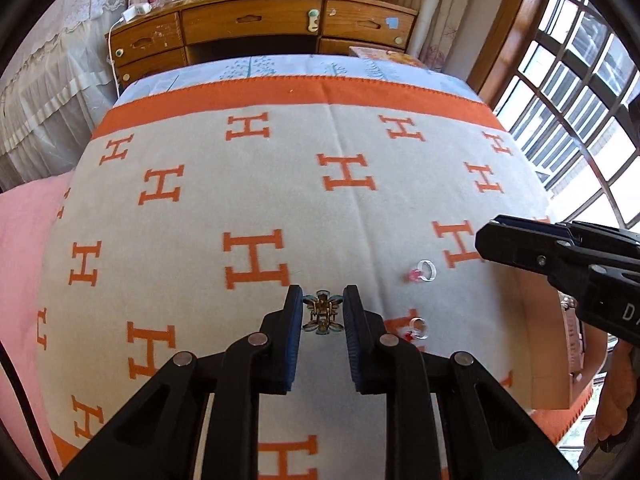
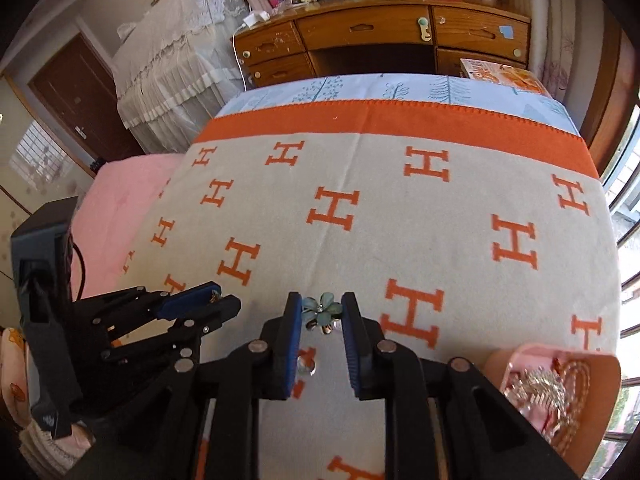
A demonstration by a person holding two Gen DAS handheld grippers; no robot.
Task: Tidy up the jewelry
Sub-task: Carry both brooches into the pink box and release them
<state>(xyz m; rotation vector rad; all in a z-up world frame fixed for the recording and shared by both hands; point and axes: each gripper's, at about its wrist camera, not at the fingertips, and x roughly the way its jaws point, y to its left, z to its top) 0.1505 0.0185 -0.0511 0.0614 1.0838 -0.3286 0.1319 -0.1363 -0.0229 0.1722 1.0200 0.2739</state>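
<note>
Left tool (image 1: 322,309) clamps a hair claw (image 1: 322,312) level over the blanket (image 1: 200,208); right tool (image 2: 321,313) pinches a flower clip (image 2: 322,312).

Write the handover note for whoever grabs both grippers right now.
Left gripper: shut on the gold claw clip, above the blanket.
Right gripper: appears shut on the teal flower clip.
Jewelry box: open at the right, beaded pieces already inside.
Not yet stowed: both clips, plus the pink-stone ring and red-stone ring lying loose on the blanket, probably bound for the box.
</note>
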